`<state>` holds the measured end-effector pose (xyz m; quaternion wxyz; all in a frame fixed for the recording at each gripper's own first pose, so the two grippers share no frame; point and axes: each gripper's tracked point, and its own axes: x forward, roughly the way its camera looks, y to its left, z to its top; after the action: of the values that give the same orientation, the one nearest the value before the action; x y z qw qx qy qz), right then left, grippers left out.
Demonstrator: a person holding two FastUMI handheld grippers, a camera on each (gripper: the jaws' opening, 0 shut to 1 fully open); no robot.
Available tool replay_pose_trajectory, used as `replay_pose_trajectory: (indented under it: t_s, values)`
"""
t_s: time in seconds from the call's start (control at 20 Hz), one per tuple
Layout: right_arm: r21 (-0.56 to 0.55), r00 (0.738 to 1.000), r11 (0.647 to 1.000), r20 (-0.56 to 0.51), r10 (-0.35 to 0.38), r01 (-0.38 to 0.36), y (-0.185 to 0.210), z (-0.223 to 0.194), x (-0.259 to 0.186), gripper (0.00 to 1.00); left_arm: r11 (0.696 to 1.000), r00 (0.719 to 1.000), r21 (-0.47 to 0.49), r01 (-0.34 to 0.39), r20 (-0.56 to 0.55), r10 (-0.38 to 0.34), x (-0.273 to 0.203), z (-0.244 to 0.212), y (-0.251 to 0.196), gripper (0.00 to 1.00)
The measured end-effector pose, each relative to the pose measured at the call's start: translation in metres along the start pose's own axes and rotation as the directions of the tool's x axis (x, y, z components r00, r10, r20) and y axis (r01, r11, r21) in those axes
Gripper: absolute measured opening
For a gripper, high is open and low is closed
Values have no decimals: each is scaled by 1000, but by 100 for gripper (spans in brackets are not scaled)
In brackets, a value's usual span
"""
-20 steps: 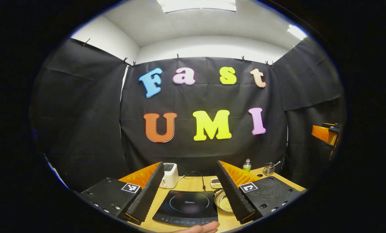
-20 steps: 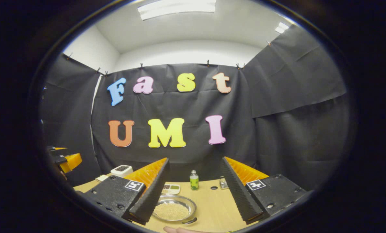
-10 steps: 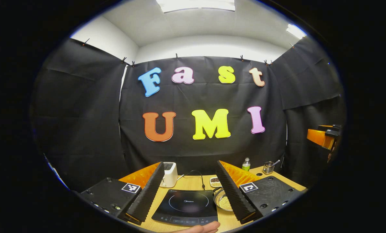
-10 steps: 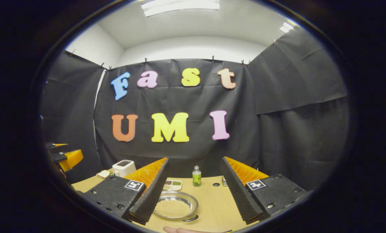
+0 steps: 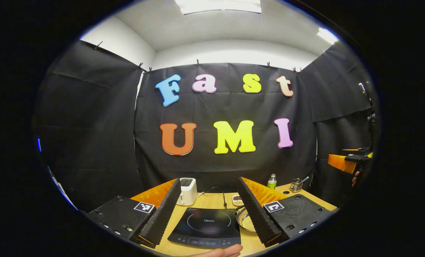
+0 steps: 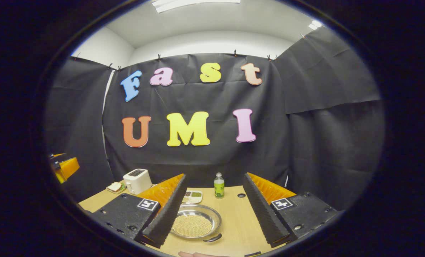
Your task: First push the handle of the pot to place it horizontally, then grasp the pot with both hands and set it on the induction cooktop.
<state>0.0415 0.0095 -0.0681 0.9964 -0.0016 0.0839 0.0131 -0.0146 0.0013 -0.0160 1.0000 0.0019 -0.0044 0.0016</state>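
Observation:
A shallow metal pot (image 6: 196,225) holding small yellowish grains sits on the wooden table (image 6: 234,217), its dark handle (image 6: 212,238) at the near right rim. My right gripper (image 6: 215,175) hovers open above and before it, nothing between its fingers. In the left gripper view the black induction cooktop (image 5: 205,226) lies between the fingers of my open left gripper (image 5: 209,180). The pot (image 5: 246,222) stands just right of the cooktop, partly hidden by a finger. Each gripper shows in the other's view: the right gripper (image 5: 344,162) at the right edge, the left gripper (image 6: 64,167) at the left.
A white toaster (image 5: 188,191) stands behind the cooktop with a cable. At the back are a green-labelled bottle (image 6: 219,185), a small divided tray (image 6: 192,195), a plate with a sandwich (image 6: 114,186) and a utensil holder (image 5: 296,185). A hand (image 5: 219,251) shows at the near edge.
The right gripper has dropped and tilted down toward the table, so the pot and its handle show more fully. The left gripper has barely moved.

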Motion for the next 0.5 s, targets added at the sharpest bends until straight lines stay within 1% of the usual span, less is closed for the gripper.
replay_pose_trajectory:
  t_s: [0.1, 0.2, 0.25, 0.3, 0.35, 0.4, 0.45, 0.5]
  values:
    - [14, 1000, 1000, -21, 9, -9, 0, -8, 8, 96, 1000, 1000, 0, 2, -2, -2, -1, -2, 1, 95]
    - [29, 998, 999, -56, 20, -18, -2, -21, 18, 89, 1000, 1000, -4, 5, 0, -5, -3, -1, 1, 95]
    - [35, 997, 999, -66, 32, -30, -1, -26, 22, 80, 1000, 1000, -7, 6, 4, -6, -3, -1, 0, 95]
    - [35, 996, 999, -74, 44, -41, 0, -31, 26, 77, 1000, 1000, -11, 8, 10, -8, -4, 0, 0, 95]
    - [29, 995, 998, -82, 54, -52, 0, -36, 30, 69, 1000, 1000, -14, 12, 15, -12, -5, 2, 0, 95]
    - [22, 993, 997, -95, 69, -67, 2, -41, 33, 65, 1000, 1000, -16, 16, 17, -16, -6, 1, -2, 95]
    - [22, 990, 997, -111, 82, -81, 5, -47, 35, 55, 1000, 1000, -19, 20, 18, -20, -7, 1, -3, 95]
    - [28, 987, 996, -137, 87, -84, 4, -54, 37, 49, 999, 999, -21, 29, 18, -29, -7, 0, -6, 95]
